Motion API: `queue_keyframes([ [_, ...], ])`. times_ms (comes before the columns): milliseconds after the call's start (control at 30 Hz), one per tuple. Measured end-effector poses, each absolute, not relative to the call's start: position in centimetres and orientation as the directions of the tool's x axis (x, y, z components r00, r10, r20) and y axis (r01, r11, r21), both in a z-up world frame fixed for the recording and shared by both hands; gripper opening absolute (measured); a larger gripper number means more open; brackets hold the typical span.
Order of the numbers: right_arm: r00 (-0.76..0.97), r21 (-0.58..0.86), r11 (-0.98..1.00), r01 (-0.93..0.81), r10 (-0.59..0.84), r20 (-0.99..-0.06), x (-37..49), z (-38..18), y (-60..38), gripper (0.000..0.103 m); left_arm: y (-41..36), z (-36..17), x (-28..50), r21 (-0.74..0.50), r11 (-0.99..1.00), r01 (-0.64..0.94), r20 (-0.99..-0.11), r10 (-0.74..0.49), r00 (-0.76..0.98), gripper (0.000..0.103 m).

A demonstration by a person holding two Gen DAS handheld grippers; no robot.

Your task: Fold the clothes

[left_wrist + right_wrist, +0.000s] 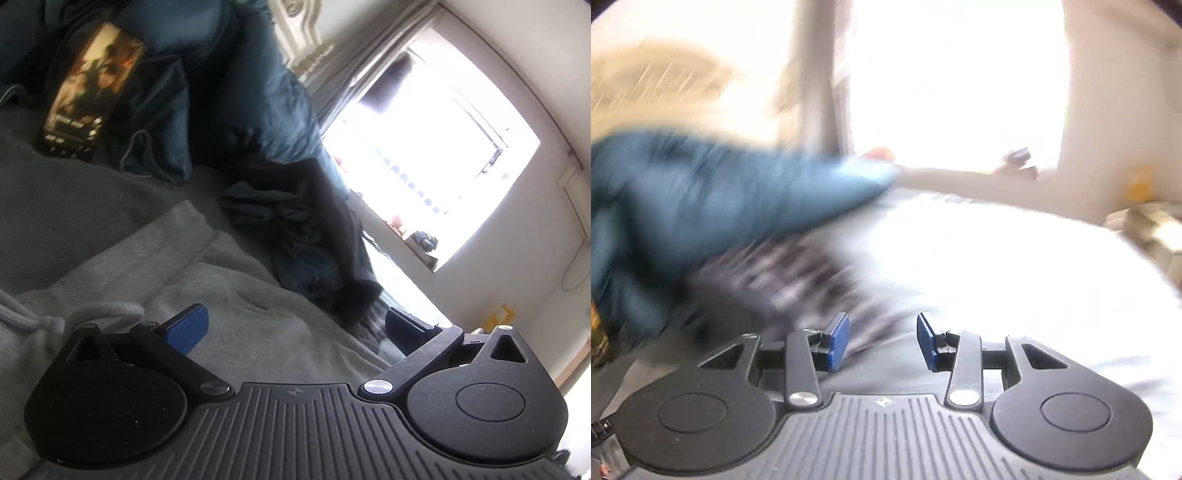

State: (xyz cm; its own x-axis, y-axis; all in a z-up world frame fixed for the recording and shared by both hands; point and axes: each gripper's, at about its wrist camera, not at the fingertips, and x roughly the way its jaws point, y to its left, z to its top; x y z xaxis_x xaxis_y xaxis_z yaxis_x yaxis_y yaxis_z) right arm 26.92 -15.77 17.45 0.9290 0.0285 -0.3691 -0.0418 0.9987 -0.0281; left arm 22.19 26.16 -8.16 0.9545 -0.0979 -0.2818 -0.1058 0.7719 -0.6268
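Grey sweatpants [207, 280] lie spread on the bed in the left wrist view, directly under and in front of the left gripper [295, 328]. Their waistband with a white drawstring [40, 317] is at the lower left of the picture, and the cloth runs from there up toward the middle, so the long axis goes roughly from the near left to the far right; I cannot tell where the legs end. The left gripper has its jaws spread wide, with nothing between the blue pads [188, 326], and they hover just above the grey cloth without gripping it. Beyond the sweatpants is a pile of dark clothes [314, 236], and further behind it a blue garment [258, 92] and a dark shirt with a printed picture [92, 85]. A bright window [424, 155] fills the right side of this view, beside a white wall [535, 277]. In the right wrist view almost everything is blurred. The right gripper [882, 341] has its jaws partly apart and no cloth is held between the blue pads [838, 341]. In front of it there is a blue garment [720, 195] at the left, a dark patterned cloth [798, 273] beneath it, and a very bright white bed surface [1015, 266] at the right.
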Motion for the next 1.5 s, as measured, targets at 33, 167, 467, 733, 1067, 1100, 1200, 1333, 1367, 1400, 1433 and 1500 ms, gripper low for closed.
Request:
queue_keyframes([
  [33,0.948,-0.027,0.999,0.016,-0.024,-0.317,23.7,19.3,-18.7,0.045,25.6,-8.0,22.2,-0.615,0.783,-0.097,-0.279,-0.102,0.955,0.103],
  [167,0.969,-0.033,0.980,0.194,-0.197,-0.151,11.5,24.5,-27.1,0.048,22.4,-7.3,22.2,-0.557,0.829,-0.043,-0.275,-0.135,0.952,0.103],
  [467,0.921,-0.032,0.999,0.041,-0.050,-0.386,9.1,16.4,-28.5,0.045,18.8,-9.0,23.9,-0.439,0.895,-0.077,-0.387,-0.111,0.915,0.103],
  [733,0.673,0.086,0.866,-0.493,0.441,-0.594,25.8,-1.6,-7.7,0.041,22.2,-10.5,24.5,-0.534,0.830,-0.159,-0.431,-0.106,0.896,0.103],
  [1067,0.561,0.068,0.831,-0.552,0.430,-0.707,30.7,-9.4,-7.1,0.038,22.2,-10.7,24.6,-0.511,0.849,-0.132,-0.448,-0.132,0.884,0.103],
  [1100,0.582,0.064,0.864,-0.499,0.390,-0.713,30.7,-9.1,-9.8,0.038,22.3,-10.7,24.6,-0.514,0.848,-0.130,-0.447,-0.135,0.884,0.103],
  [1200,0.629,0.050,0.959,-0.280,0.223,-0.745,30.8,-8.7,-19.3,0.038,22.4,-10.7,24.6,-0.521,0.844,-0.126,-0.445,-0.142,0.884,0.103],
  [1333,0.638,0.134,0.986,0.097,0.042,-0.769,31.3,-8.0,-30.2,0.038,22.4,-10.7,24.6,-0.522,0.844,-0.126,-0.443,-0.142,0.885,0.103],
  [1367,0.650,0.160,0.978,0.137,0.033,-0.759,31.4,-7.4,-30.8,0.038,22.3,-10.7,24.6,-0.520,0.844,-0.127,-0.444,-0.140,0.885,0.103],
  [1400,0.665,0.185,0.969,0.164,0.030,-0.746,31.5,-6.7,-31.0,0.038,22.3,-10.7,24.7,-0.519,0.845,-0.128,-0.444,-0.139,0.885,0.103],
  [1433,0.687,0.200,0.970,0.134,0.054,-0.724,31.8,-6.0,-30.1,0.038,22.3,-10.7,24.7,-0.517,0.846,-0.129,-0.445,-0.137,0.885,0.103],
  [1500,0.711,0.230,0.973,0.013,0.153,-0.687,32.9,-4.9,-26.5,0.038,22.1,-10.7,24.7,-0.511,0.850,-0.131,-0.447,-0.133,0.884,0.103],
])
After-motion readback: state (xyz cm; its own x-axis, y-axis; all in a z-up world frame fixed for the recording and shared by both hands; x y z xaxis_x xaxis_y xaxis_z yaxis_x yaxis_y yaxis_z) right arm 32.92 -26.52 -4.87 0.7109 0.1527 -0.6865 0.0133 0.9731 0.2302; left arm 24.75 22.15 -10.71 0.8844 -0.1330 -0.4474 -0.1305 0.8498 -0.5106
